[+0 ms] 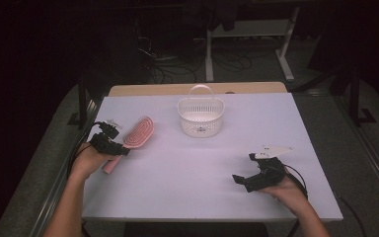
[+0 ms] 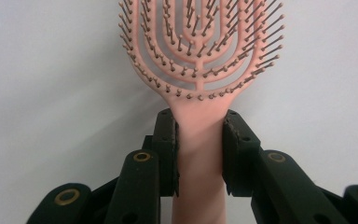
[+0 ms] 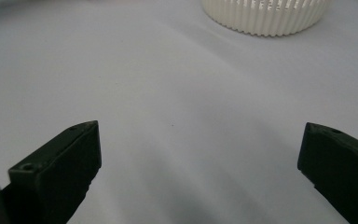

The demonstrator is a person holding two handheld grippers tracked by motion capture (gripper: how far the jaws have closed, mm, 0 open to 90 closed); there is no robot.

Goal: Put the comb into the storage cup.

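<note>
Forearms came in from the near edge of the white tabletop (image 1: 187, 173), each hand carrying a set of tongs. Nearest, at the right, the right tongs (image 1: 244, 180) lay low over bare tabletop with their jaws spread wide and nothing between them; in the right gripper view the two black jaws stood far apart, pointing toward the basket. A little farther, at the left edge, the left tongs (image 1: 122, 149) were clamped on the handle of the pink hairbrush (image 1: 137, 132), just below its head; the left gripper view showed the jaws pressed against both sides of the handle, bristles facing up. The brush head lay angled toward the middle of the tabletop. Farthest back, near the centre, stood the white slotted basket (image 1: 201, 116) with its handle upright, well apart from both tongs.
</note>
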